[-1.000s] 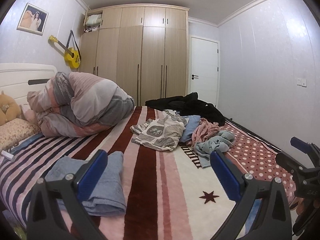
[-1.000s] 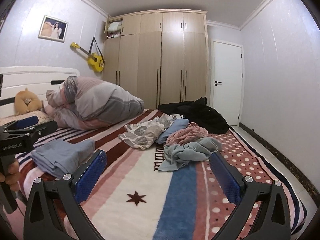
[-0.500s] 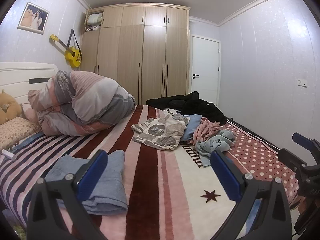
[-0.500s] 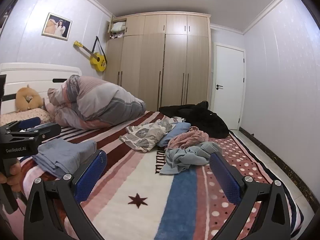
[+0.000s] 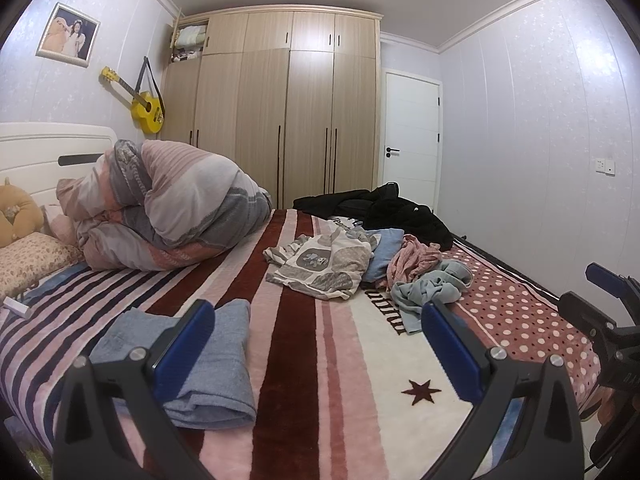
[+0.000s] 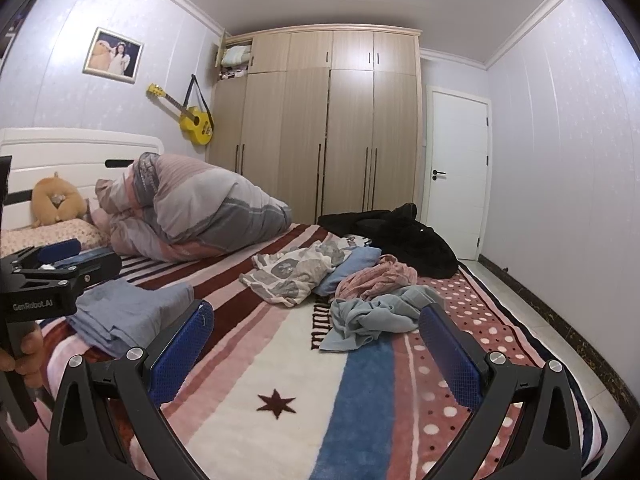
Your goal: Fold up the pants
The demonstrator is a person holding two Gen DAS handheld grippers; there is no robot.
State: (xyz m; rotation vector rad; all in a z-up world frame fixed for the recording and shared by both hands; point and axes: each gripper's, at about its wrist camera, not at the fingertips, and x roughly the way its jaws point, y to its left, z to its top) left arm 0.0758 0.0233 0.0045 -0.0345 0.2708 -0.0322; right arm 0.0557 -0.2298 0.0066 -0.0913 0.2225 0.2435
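Note:
A folded blue-grey garment [image 5: 224, 364] lies on the striped bed blanket [image 5: 304, 360] at the near left; it also shows in the right wrist view [image 6: 128, 312]. A loose pile of clothes sits mid-bed: a grey patterned top [image 5: 324, 264], a pink garment [image 5: 416, 260] and a crumpled light blue-grey garment [image 5: 432, 292], the last also in the right wrist view [image 6: 376, 316]. My left gripper [image 5: 316, 344] is open and empty above the near bed edge. My right gripper [image 6: 316, 344] is open and empty, to the right of the left one.
A rolled duvet [image 5: 172, 212] and pillows lie at the headboard on the left. A black coat [image 5: 384, 208] lies at the far side of the bed. A wardrobe [image 5: 288, 120] and a white door [image 5: 408, 144] stand behind. Floor runs along the right wall [image 6: 552, 344].
Both grippers have risen and tilted up slightly, staying open and empty. The clothes have not moved.

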